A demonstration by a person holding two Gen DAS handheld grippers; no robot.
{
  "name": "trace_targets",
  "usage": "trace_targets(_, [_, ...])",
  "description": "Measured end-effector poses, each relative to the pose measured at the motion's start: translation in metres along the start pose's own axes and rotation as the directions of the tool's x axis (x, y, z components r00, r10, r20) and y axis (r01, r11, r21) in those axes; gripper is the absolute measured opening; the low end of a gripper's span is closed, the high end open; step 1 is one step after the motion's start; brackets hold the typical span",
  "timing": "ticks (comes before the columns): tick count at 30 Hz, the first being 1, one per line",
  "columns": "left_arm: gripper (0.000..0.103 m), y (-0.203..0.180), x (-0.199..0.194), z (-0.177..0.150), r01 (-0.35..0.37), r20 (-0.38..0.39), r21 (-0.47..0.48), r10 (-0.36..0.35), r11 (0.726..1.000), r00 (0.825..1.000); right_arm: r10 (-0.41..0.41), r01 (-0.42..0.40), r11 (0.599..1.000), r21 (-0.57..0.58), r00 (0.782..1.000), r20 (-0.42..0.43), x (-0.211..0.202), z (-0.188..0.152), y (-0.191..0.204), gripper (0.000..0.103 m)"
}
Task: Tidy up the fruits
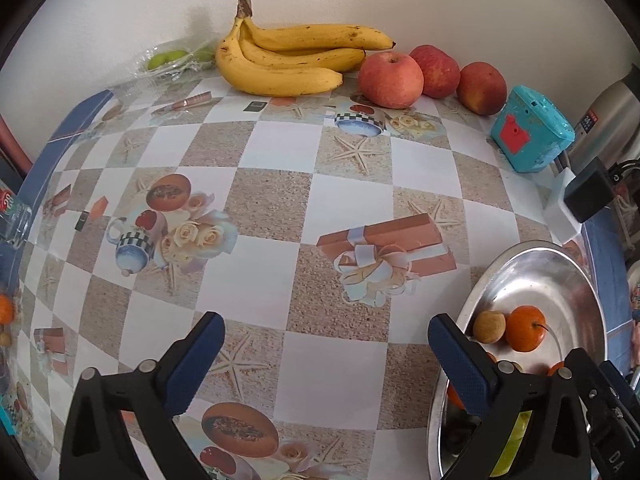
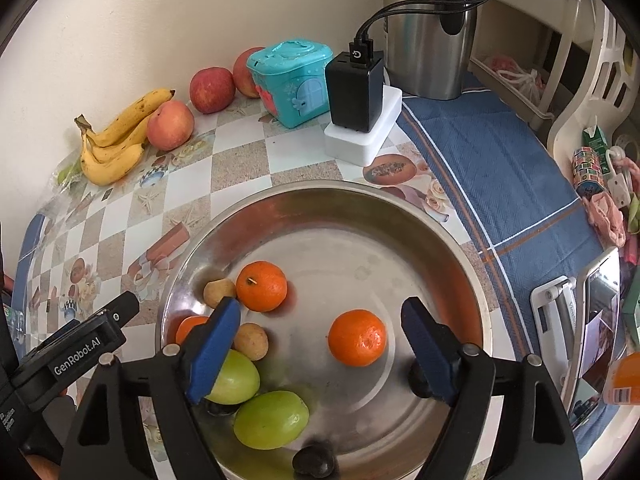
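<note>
1. Left gripper (image 1: 326, 354) hangs over the patterned tablecloth (image 1: 260, 152), fingers spread wide and holding nothing.
2. Right gripper (image 2: 322, 330) is likewise spread and empty, above the steel bowl (image 2: 420, 232).
3. Inside the bowl, left to right: a half-hidden orange (image 2: 190, 326) behind the blue pad, two small brown fruits (image 2: 251, 341), a stemmed orange (image 2: 262, 286), two green fruits (image 2: 272, 420), a lone orange (image 2: 357, 337) between the fingers.
4. A dark fruit (image 2: 313, 460) at the near rim is cut off; another lies mostly hidden behind the right finger.
5. Against the wall sit bananas (image 1: 288, 60), then three apples (image 1: 390, 79), a teal box (image 1: 530, 134), and a charger (image 2: 354, 88) before the kettle (image 2: 432, 28).
</note>
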State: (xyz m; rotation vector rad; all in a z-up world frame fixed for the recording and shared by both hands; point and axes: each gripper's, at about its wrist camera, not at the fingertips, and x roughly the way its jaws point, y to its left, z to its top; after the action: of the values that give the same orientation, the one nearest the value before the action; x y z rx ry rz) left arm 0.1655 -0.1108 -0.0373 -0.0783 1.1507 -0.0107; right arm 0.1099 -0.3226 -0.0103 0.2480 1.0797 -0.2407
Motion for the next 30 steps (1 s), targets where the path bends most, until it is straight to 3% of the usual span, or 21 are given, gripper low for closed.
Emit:
trace_targets(11, [0.103, -0.001, 0.000, 0.001, -0.008, 0.021, 0.022, 0.008, 1.000, 1.000, -0.001, 0.001, 1.000, -0.028, 1.000, 0.019, 0.001, 0.000, 0.004, 0.084])
trace_targets(22, [0.103, -0.005, -0.016, 0.003, -0.010, 0.100, 0.058, 0.004, 0.998, 0.995, 0.013, -0.010, 0.998, -0.068, 0.999, 0.033, -0.001, 0.000, 0.012, 0.084])
trace_targets(30, [0.103, -0.004, -0.020, 0.000, -0.116, 0.111, 0.067, 0.108, 0.991, 0.988, 0.011, -0.011, 0.997, -0.079, 1.000, 0.005, 0.001, -0.005, 0.017, 0.084])
